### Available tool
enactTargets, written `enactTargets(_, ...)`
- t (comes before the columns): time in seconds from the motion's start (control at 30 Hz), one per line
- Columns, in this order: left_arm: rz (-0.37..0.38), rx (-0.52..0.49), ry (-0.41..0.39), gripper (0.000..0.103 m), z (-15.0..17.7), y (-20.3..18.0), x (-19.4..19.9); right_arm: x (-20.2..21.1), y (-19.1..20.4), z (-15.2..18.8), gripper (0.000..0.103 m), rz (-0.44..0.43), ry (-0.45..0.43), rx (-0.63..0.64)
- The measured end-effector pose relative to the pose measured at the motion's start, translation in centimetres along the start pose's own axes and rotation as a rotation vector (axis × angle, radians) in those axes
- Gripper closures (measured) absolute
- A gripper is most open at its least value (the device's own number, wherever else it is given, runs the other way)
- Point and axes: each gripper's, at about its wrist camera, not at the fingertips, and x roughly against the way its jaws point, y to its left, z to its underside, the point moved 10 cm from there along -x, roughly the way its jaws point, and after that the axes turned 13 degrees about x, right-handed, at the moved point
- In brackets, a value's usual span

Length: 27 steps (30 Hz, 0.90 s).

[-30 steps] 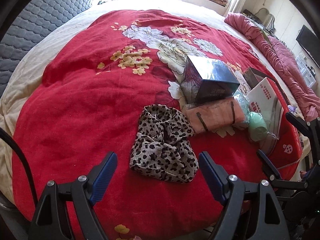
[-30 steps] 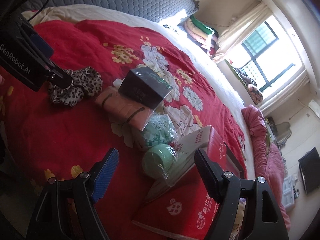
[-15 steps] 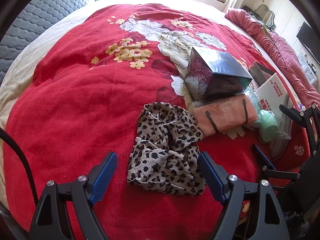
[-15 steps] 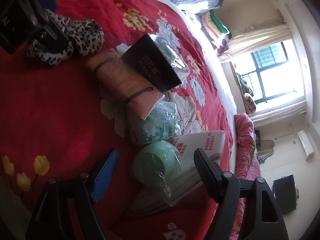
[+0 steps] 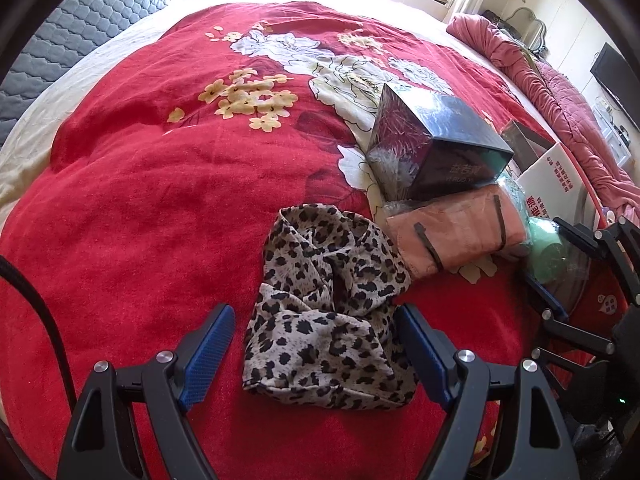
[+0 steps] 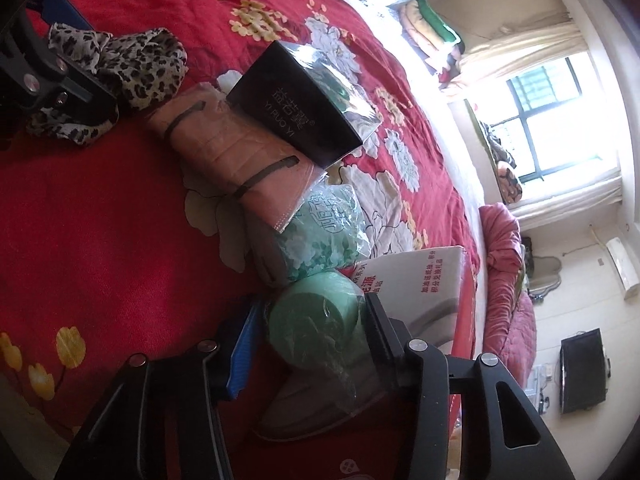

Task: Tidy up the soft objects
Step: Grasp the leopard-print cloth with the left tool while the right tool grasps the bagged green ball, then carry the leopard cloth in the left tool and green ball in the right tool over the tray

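Note:
A crumpled leopard-print cloth [image 5: 328,312] lies on the red floral blanket [image 5: 152,208]. My left gripper [image 5: 314,312] is open and straddles it, a blue pad on either side. The cloth [image 6: 136,64] also shows in the right wrist view, partly behind the left gripper's black frame. A pale green round thing in clear plastic wrap [image 6: 316,320] sits between the fingers of my right gripper [image 6: 313,303]. Its jaws are closing and the pads meet the thing's sides. That thing rests on a white and red box [image 6: 416,276].
A pink wrapped pack [image 5: 456,236] lies right of the cloth, with a dark glossy box [image 5: 436,148] leaning on it and a green floral tissue pack [image 6: 324,236] beside it. A pink quilt [image 5: 568,92] is heaped at the bed's right edge. A grey padded headboard [image 5: 72,36] is at the far left.
The right gripper's jaws have narrowed from wide apart onto the green wrapped thing while dropping closer to it. The left gripper has sunk towards the leopard cloth, still open.

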Motion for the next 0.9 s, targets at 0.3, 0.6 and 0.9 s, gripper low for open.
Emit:
enactTargets(0.3, -0.032, -0.022, -0.02, 0.042, -0.2, 0.4, -0.8, 2.9, -1.9, 0.3, 0.053, -0.052, -0.104, -0.167)
enactTargets(0.6, 0.087, 0.056, -0.044, 0.089, -1.0, 1.2, 0.9, 6.4, -2.6, 0.5, 0.053, -0.164, -0.232, -0.376)
enactTargets(0.9, 0.102, 0.006, -0.165, 0.089, -1.4, -0.6, 5.3, 9.2, -4.5, 0.9, 0.053, -0.18, -0.321, -0.483)
